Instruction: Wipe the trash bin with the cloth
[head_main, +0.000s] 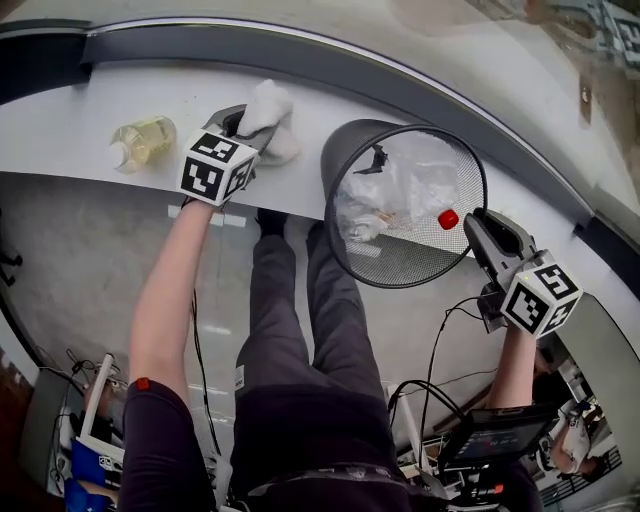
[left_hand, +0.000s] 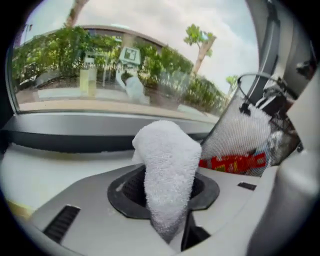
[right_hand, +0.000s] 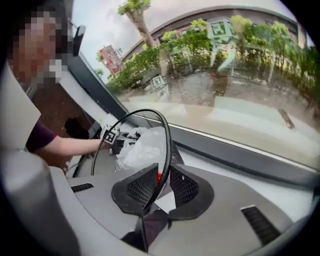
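Left claw clamping white cloth; right claw standing slightly apart around mesh trash bin rim; probably best steadying bin first, then pressing cloth flat against mesh.

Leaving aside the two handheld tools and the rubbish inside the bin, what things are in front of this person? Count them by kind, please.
Mesh trash bin: 1
White cloth: 1
Clear bottle: 1
Total: 3
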